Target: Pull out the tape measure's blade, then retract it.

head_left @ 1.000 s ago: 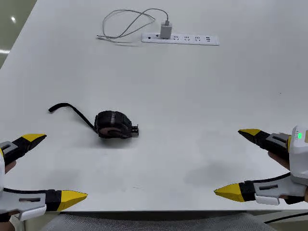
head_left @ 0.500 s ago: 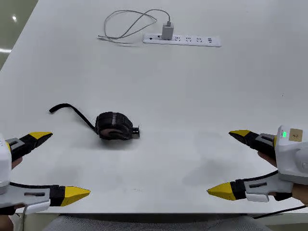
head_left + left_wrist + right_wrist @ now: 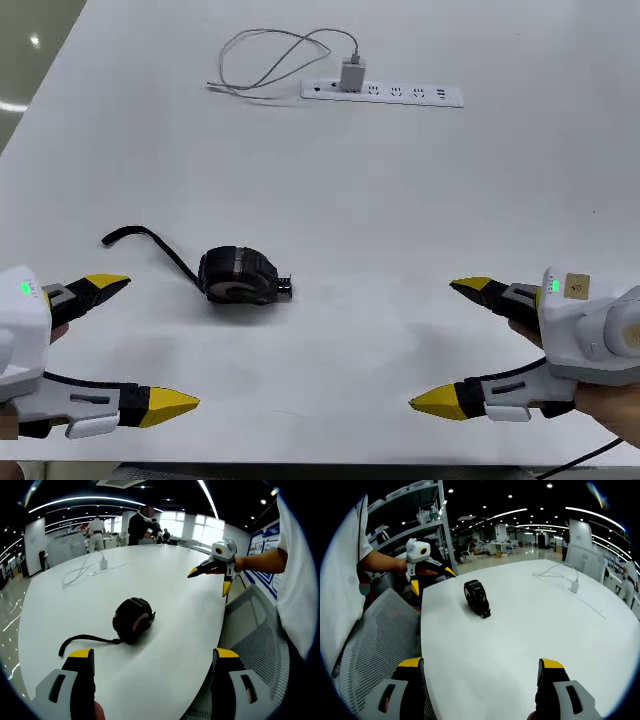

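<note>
Heads up before you go in. Both sets of tongs are spread wide and holding nothing. The left tongs (image 3: 160, 342) hover over the near left edge of the bench (image 3: 400, 200) and the right tongs (image 3: 435, 344) over the near right edge, each well clear of the tape measure (image 3: 238, 276). That sits on the bench between them, closer to your left side and well apart from the power strip (image 3: 385, 92) at the far end.

What I'd worry about: nothing is pinning the case. If you tug the blade with the right tongs before the left ones have clamped the body, I reckon the whole thing just skates across that smooth top instead of paying out. The hook (image 3: 285, 290) is tiny and sits low, almost on the bench, so those pointed tips could easily slip off it. The strap (image 3: 150, 243) also trails loose off the back — a sloppy left grab might catch that rather than the case.

Orientation: the long axis runs roughly left to right across your view. The blade mouth points to your right, toward the right tongs, and the strap heads off left and away from you. It looks to be standing on its base with a flat face toward you, though I can't be sure.
</note>
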